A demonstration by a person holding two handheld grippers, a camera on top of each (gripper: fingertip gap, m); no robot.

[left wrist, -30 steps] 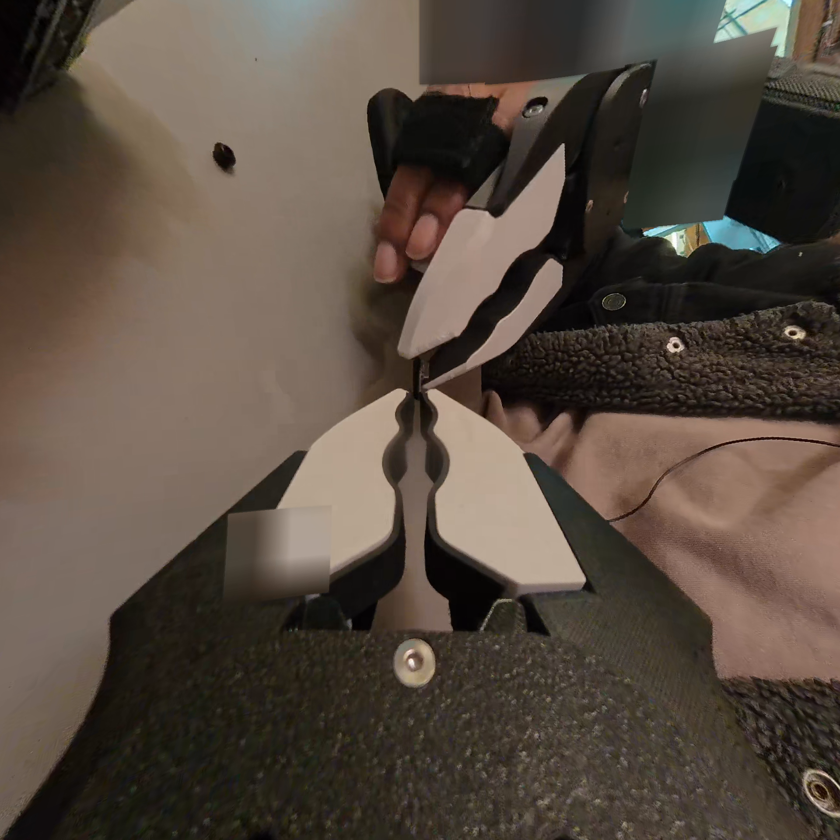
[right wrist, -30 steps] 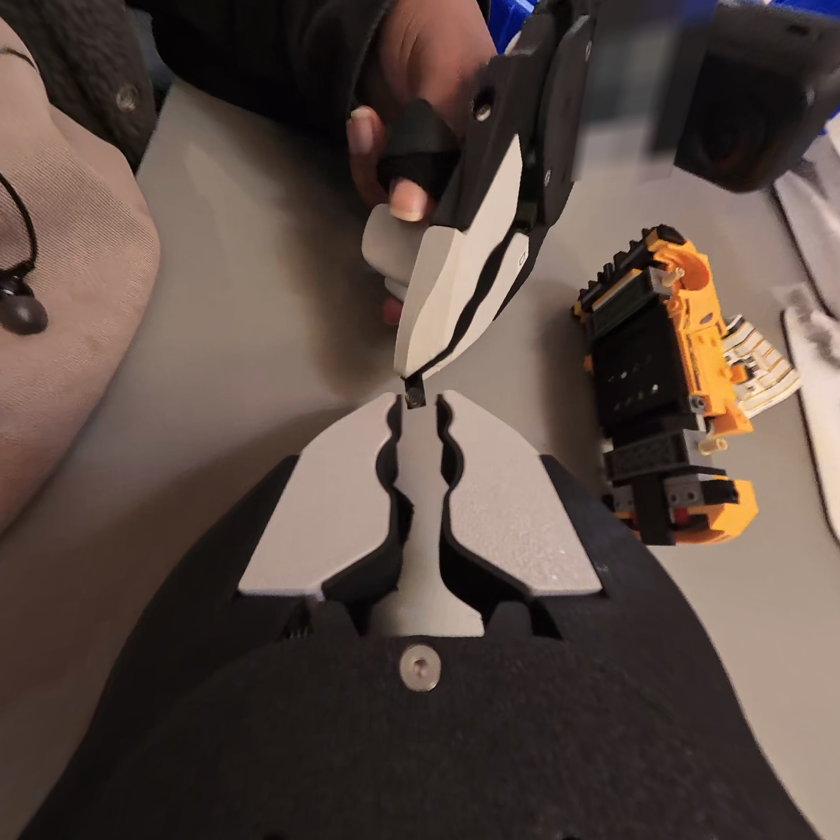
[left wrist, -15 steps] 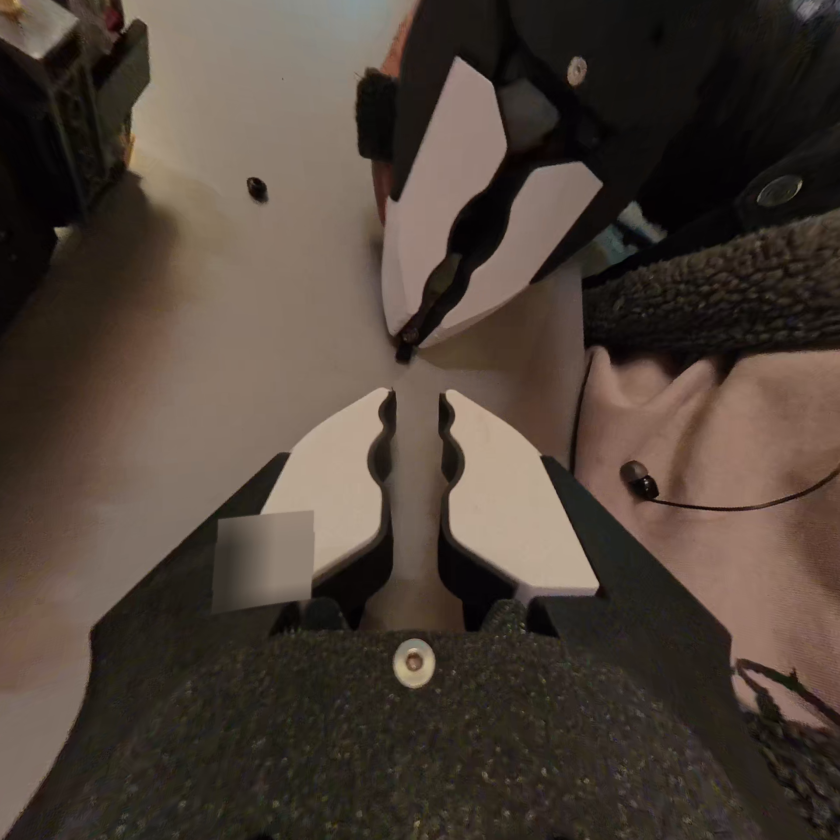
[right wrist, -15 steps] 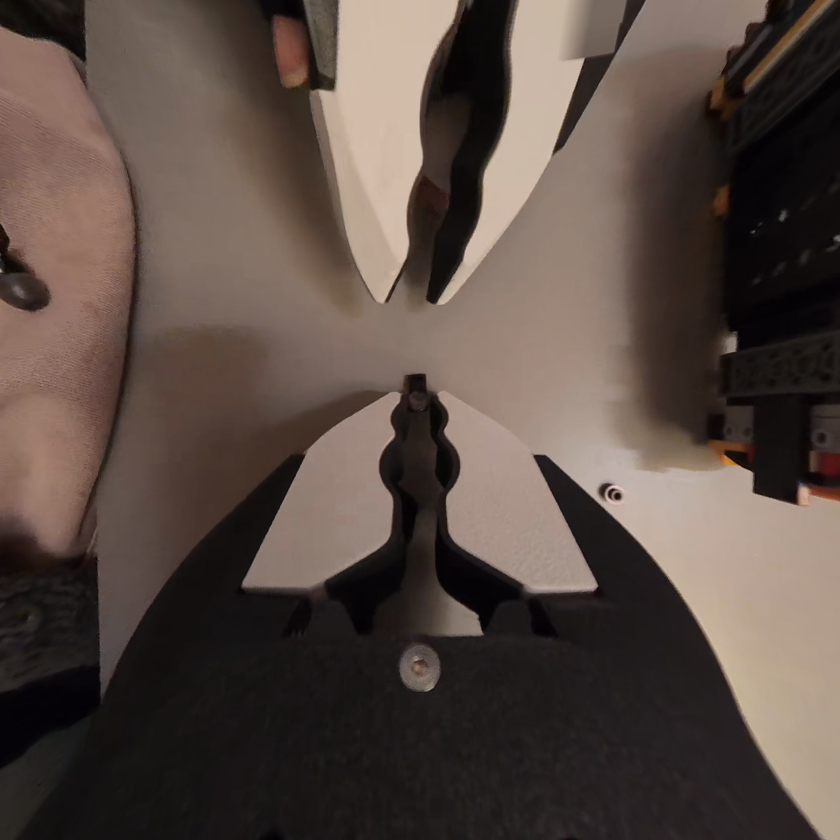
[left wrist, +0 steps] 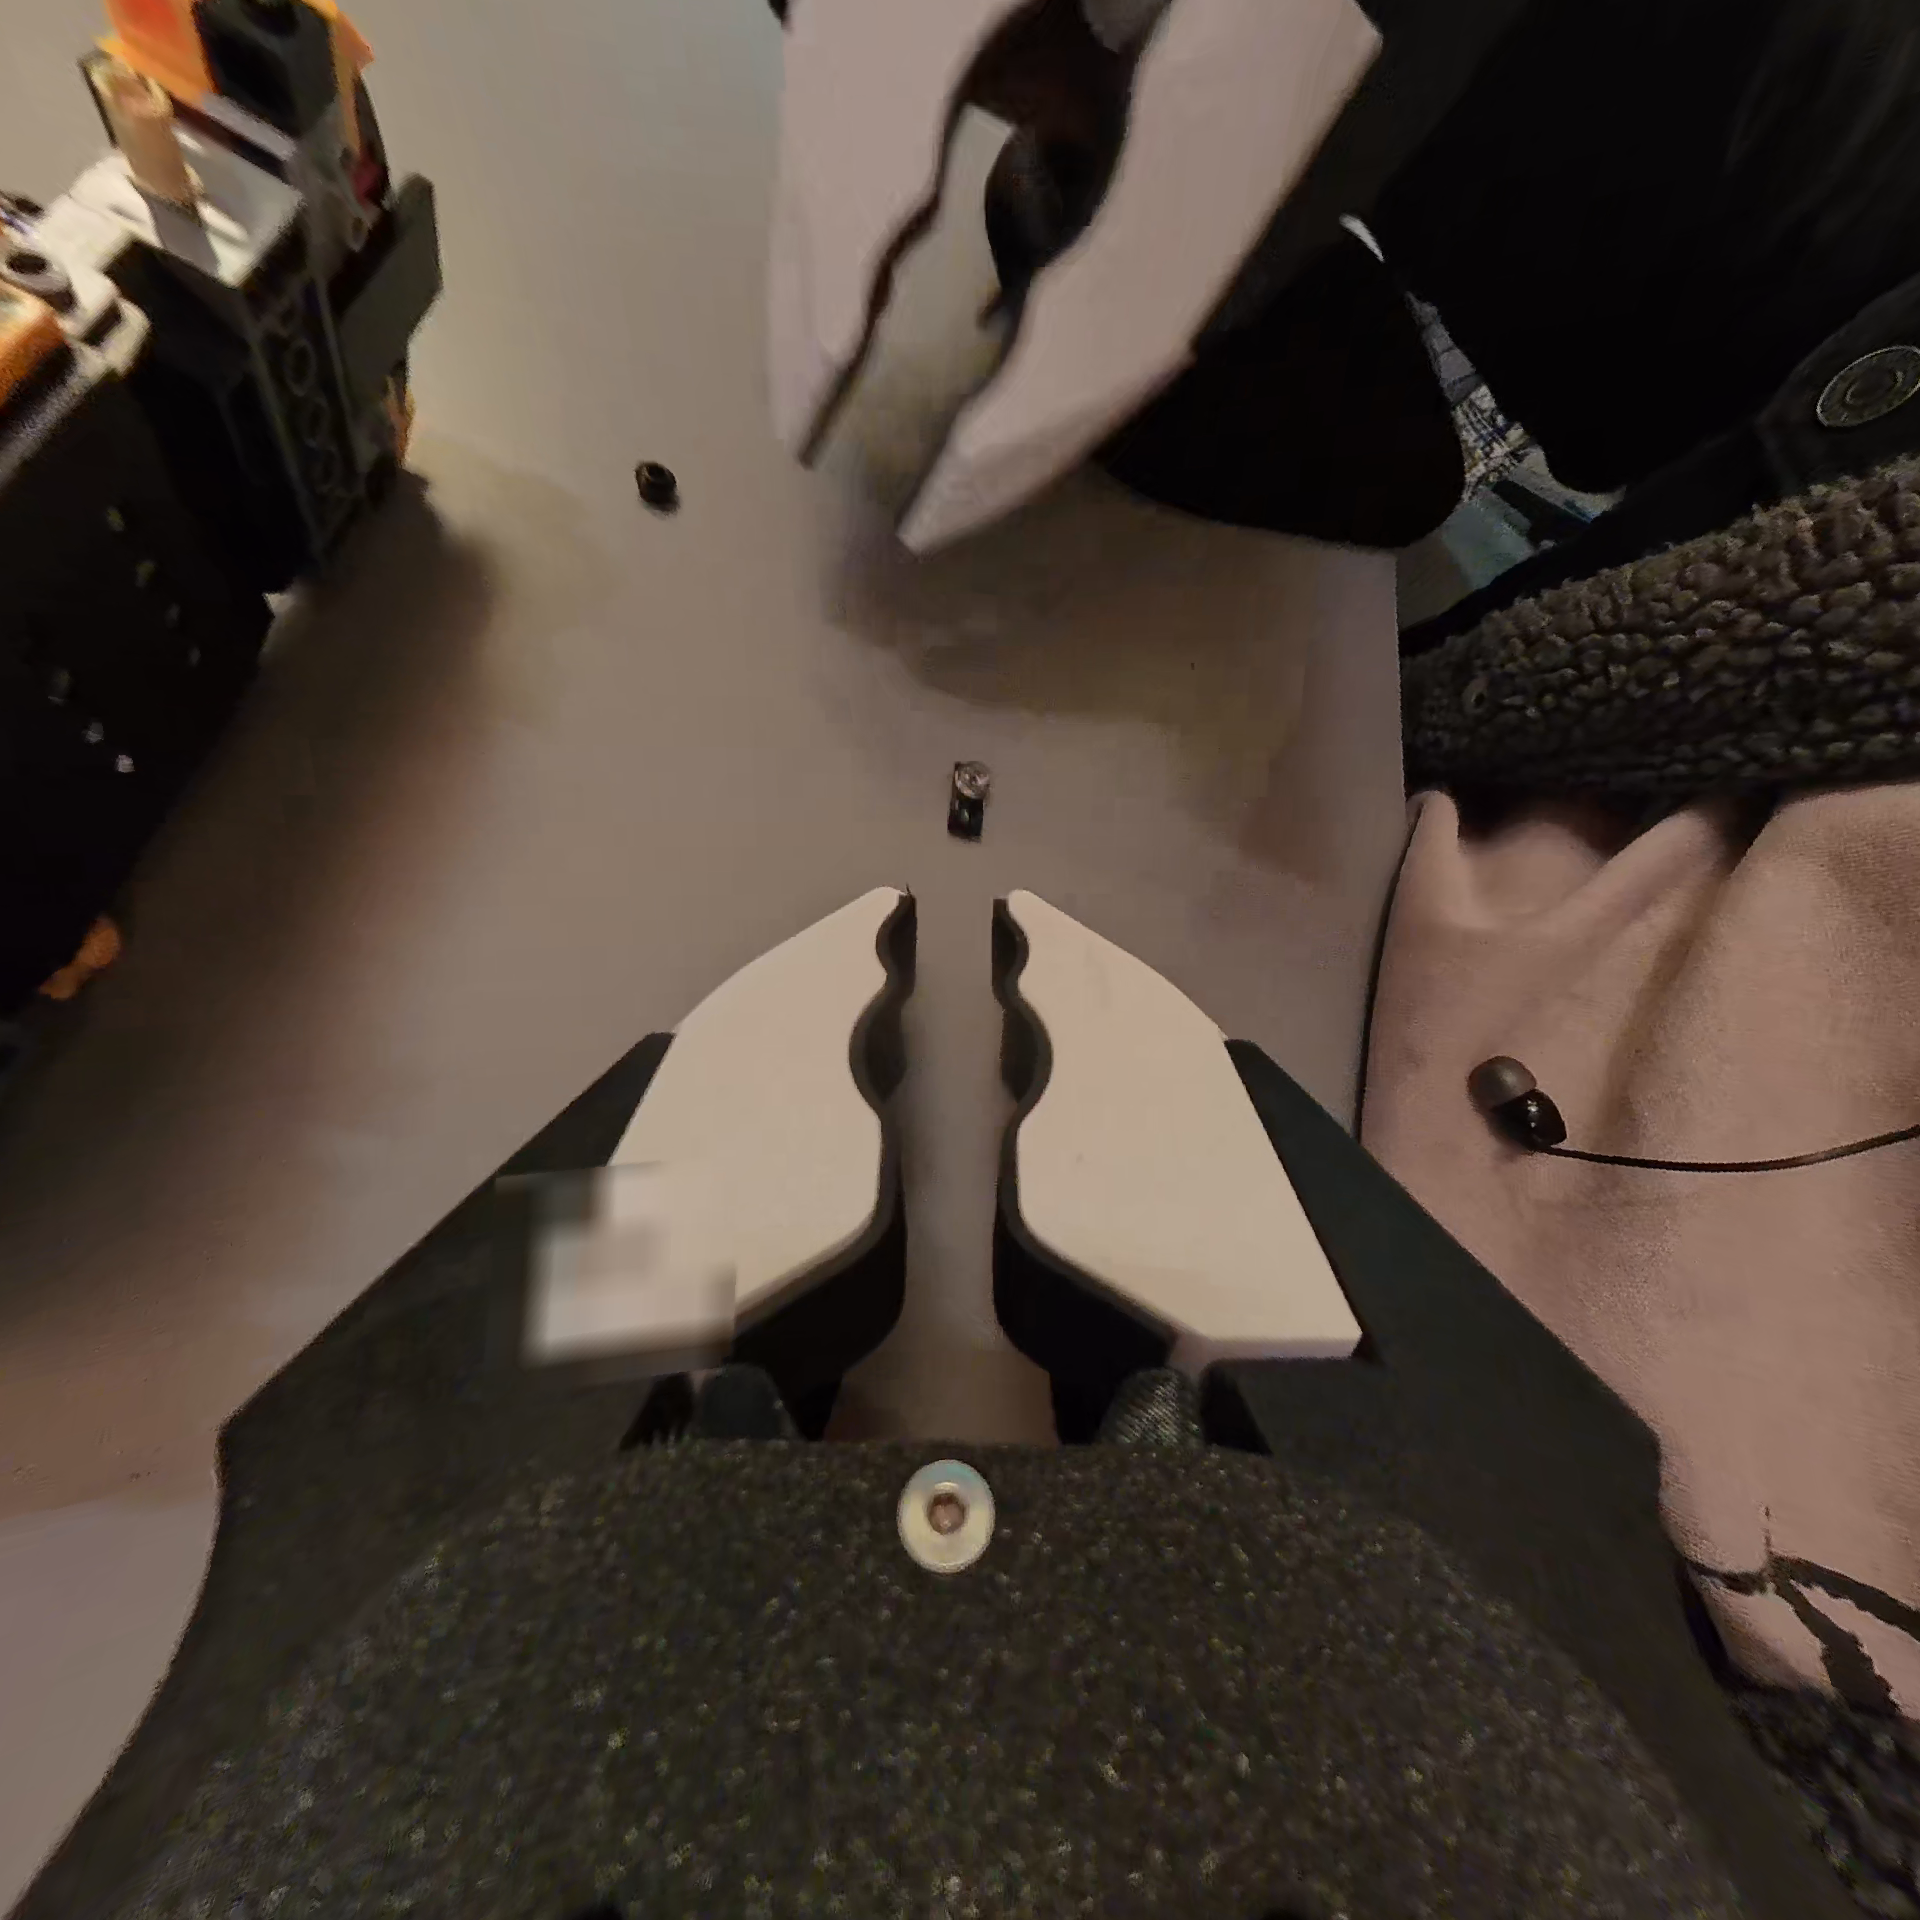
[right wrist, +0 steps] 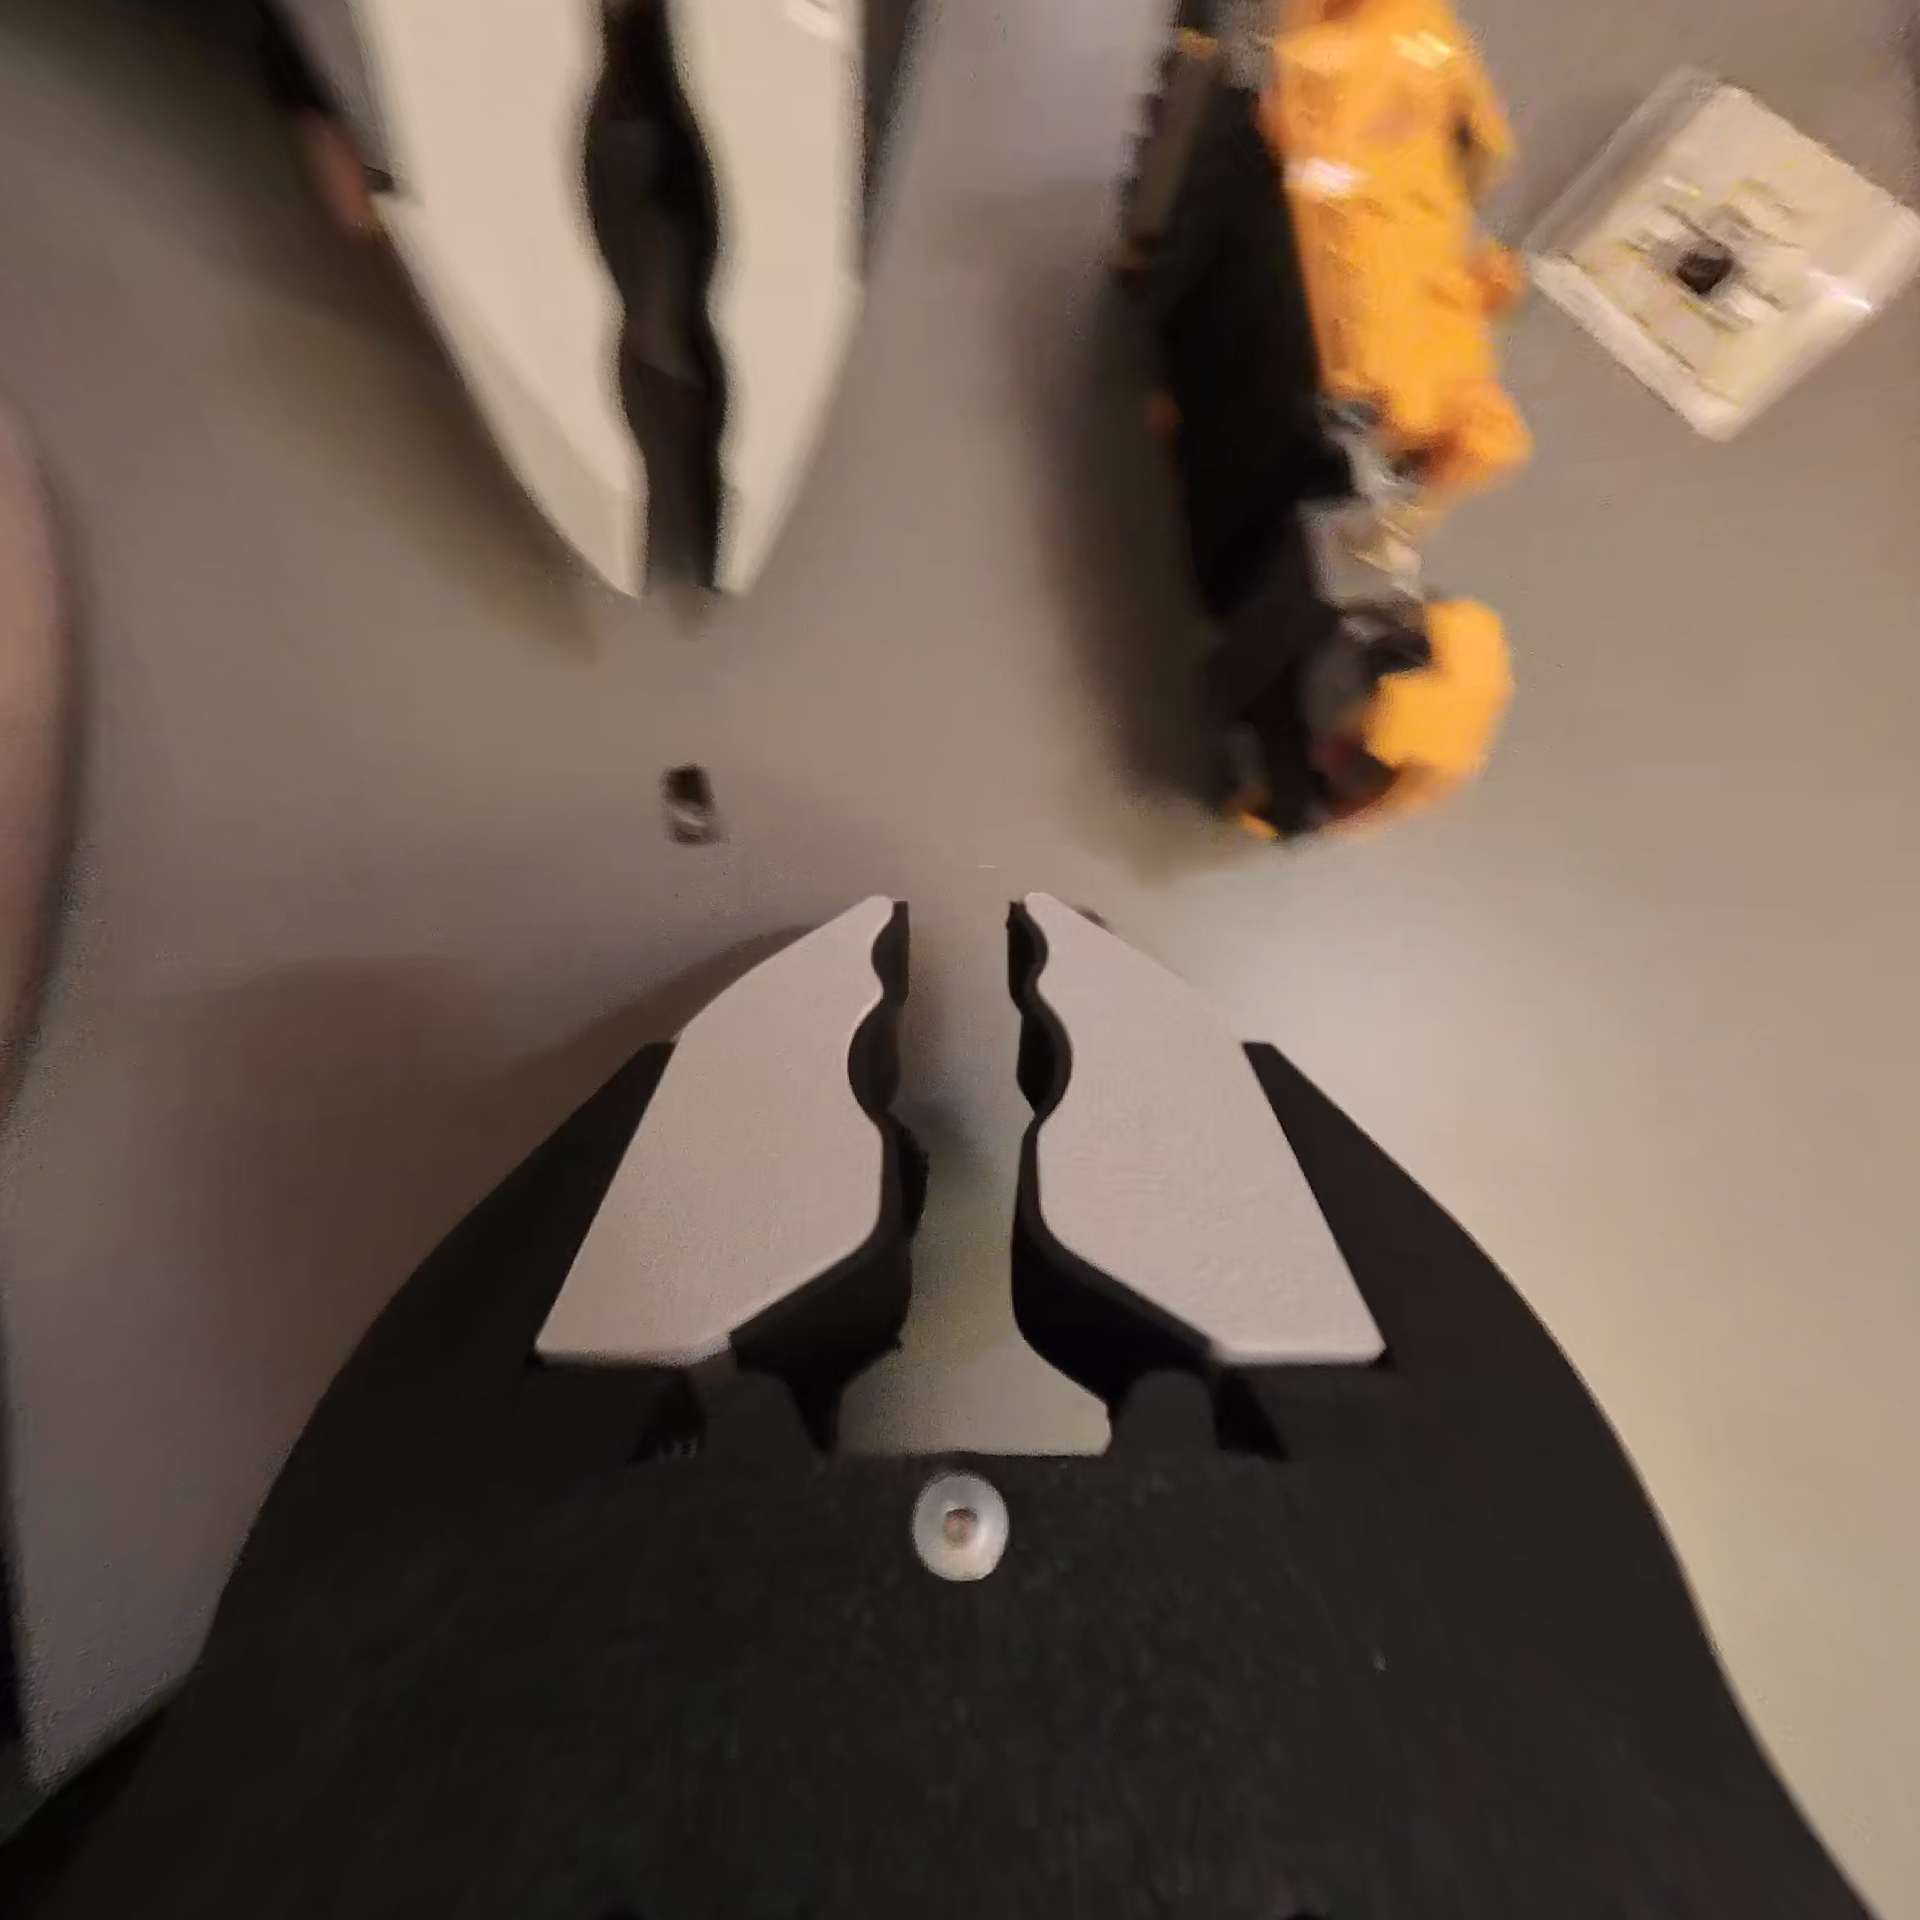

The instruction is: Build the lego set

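Observation:
A tiny black lego piece with a silver stud (left wrist: 966,800) lies loose on the grey table (left wrist: 623,831), just ahead of my left gripper (left wrist: 954,904), which is open and empty. In the right wrist view the same piece (right wrist: 686,802) lies ahead and left of my right gripper (right wrist: 956,909), also open and empty. The right gripper (left wrist: 862,499) shows open at the top of the left wrist view. The left gripper (right wrist: 681,587) faces me in the right wrist view. The orange and black lego model (right wrist: 1351,468) lies on the table to the right, and it shows at far left (left wrist: 208,364) in the left wrist view.
A second small black piece (left wrist: 655,483) lies between the model and the right gripper. A clear square packet (right wrist: 1714,249) lies beyond the model. The person's shirt (left wrist: 1662,1039), fleece jacket edge and a hanging earbud (left wrist: 1517,1107) border the table's near side. Left tips to right tips: about 8 cm.
The left gripper let go of the small black piece and opened. The right gripper then released it too. The piece now lies on the table and both grippers have drawn back.

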